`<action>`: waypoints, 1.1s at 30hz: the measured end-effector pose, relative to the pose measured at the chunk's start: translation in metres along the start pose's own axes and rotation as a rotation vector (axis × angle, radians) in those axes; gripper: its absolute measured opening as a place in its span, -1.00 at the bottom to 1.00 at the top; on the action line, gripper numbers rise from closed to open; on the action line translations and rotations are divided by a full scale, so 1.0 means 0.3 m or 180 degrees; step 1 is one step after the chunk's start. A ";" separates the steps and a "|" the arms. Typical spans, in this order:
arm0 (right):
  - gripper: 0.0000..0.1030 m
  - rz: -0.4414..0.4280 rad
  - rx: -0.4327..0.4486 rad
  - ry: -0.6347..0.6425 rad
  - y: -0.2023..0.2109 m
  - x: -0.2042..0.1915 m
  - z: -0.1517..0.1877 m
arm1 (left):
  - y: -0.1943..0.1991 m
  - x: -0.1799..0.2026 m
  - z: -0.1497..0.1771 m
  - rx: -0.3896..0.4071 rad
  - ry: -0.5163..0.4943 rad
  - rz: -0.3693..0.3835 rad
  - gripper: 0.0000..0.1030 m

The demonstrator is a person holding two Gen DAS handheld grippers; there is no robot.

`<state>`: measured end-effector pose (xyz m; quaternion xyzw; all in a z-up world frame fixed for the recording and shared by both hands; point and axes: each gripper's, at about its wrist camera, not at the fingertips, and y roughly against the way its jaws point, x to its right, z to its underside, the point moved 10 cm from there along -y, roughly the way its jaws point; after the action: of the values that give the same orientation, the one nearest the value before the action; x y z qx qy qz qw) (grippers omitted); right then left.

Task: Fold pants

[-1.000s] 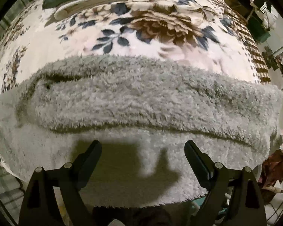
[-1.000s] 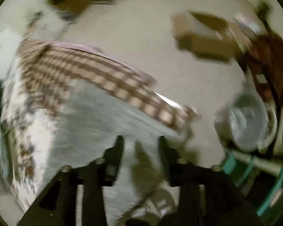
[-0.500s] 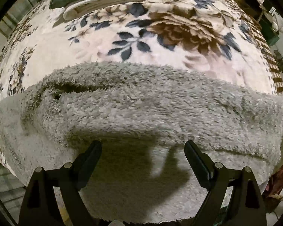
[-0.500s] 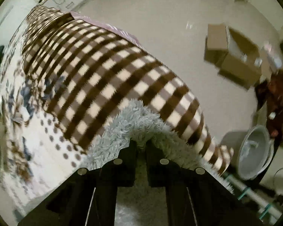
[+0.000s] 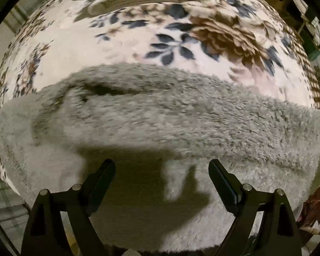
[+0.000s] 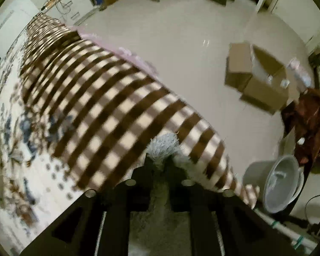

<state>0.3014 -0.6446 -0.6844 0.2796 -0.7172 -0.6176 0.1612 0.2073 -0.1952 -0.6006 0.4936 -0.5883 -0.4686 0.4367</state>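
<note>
item: grey fleece pants, centre frame on floral blanket. soft, limp, bulky; likely best held at edges. left gripper fingers apart; right gripper clamped on pants.

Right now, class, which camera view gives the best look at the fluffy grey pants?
The left wrist view. There the fluffy grey pants stretch across the frame on the floral blanket, fold visible, with the left gripper open above them. The right wrist view shows only a tuft pinched in the shut right gripper.
</note>
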 end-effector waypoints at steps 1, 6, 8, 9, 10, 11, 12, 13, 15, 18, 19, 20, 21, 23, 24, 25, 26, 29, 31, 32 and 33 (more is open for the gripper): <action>-0.26 -0.0055 0.0012 0.0005 0.042 -0.019 0.022 | 0.016 -0.014 0.003 -0.0011 0.0054 0.0031 0.74; -0.25 -0.0800 -0.0719 0.0128 0.137 -0.298 0.363 | 0.035 -0.038 -0.096 0.0000 0.0154 0.0053 0.74; -0.25 -0.1076 -0.1150 0.0012 0.096 -0.412 0.501 | 0.015 -0.017 -0.148 0.0029 0.0059 -0.0017 0.74; -0.25 -0.1154 -0.1297 -0.0067 0.069 -0.453 0.556 | -0.007 -0.006 -0.185 0.0057 -0.0018 -0.0076 0.74; -0.25 -0.1191 -0.1418 -0.0144 0.032 -0.499 0.602 | -0.029 0.008 -0.202 0.0062 -0.0087 -0.0123 0.74; -0.25 -0.1181 -0.1475 -0.0225 -0.012 -0.537 0.634 | -0.049 0.021 -0.224 0.0053 -0.0158 -0.0153 0.74; -0.26 -0.1128 -0.1474 -0.0296 -0.042 -0.552 0.648 | -0.080 0.030 -0.246 0.0040 -0.0245 -0.0209 0.74; -0.32 -0.1071 -0.1425 -0.0416 -0.076 -0.563 0.656 | -0.103 0.035 -0.259 0.0032 -0.0285 -0.0239 0.74; -0.93 -0.0993 -0.1312 -0.0625 -0.120 -0.574 0.646 | -0.137 0.042 -0.275 0.0015 -0.0312 -0.0260 0.74; -0.94 -0.0966 -0.1112 -0.0734 -0.114 -0.585 0.604 | -0.162 0.046 -0.300 0.0004 -0.0228 -0.0187 0.74; -0.94 -0.0968 -0.1065 -0.0698 -0.108 -0.590 0.589 | -0.170 0.037 -0.319 0.0004 -0.0204 -0.0170 0.74; -0.94 -0.0971 -0.1010 -0.0647 -0.105 -0.601 0.566 | -0.171 0.037 -0.324 0.0005 -0.0170 -0.0148 0.74; -0.94 -0.0980 -0.1031 -0.0597 -0.108 -0.617 0.564 | -0.165 0.033 -0.322 0.0017 -0.0125 -0.0119 0.74; -0.92 -0.0992 -0.1180 -0.0473 -0.118 -0.641 0.576 | -0.141 0.023 -0.336 0.0060 -0.0049 -0.0054 0.74; -0.86 -0.0965 -0.1243 -0.0354 -0.117 -0.649 0.586 | -0.112 0.005 -0.327 0.0099 0.0005 -0.0012 0.74; -0.78 -0.0964 -0.1271 -0.0277 -0.105 -0.642 0.590 | -0.080 -0.026 -0.318 0.0145 0.0067 0.0018 0.74; -0.68 -0.1026 -0.1298 -0.0131 -0.079 -0.655 0.604 | -0.037 -0.066 -0.289 0.0188 0.0155 0.0050 0.74; 0.05 -0.1140 -0.1252 0.0221 0.019 -0.680 0.662 | 0.073 -0.207 -0.191 0.0258 0.0457 0.0166 0.74; 0.19 -0.1170 -0.1255 0.0447 0.079 -0.695 0.733 | 0.127 -0.357 -0.089 0.0230 0.0679 0.0150 0.74; 0.21 -0.1156 -0.1276 0.0559 0.107 -0.703 0.785 | 0.141 -0.411 -0.039 0.0209 0.0766 0.0112 0.74; 0.22 -0.1168 -0.1321 0.0640 0.128 -0.713 0.841 | 0.154 -0.494 0.014 0.0180 0.0889 0.0047 0.74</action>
<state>0.3176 -0.3124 -0.6692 0.4254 -0.4935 -0.7391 0.1709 0.2149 -0.0445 -0.5634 0.5618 -0.5383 -0.3753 0.5037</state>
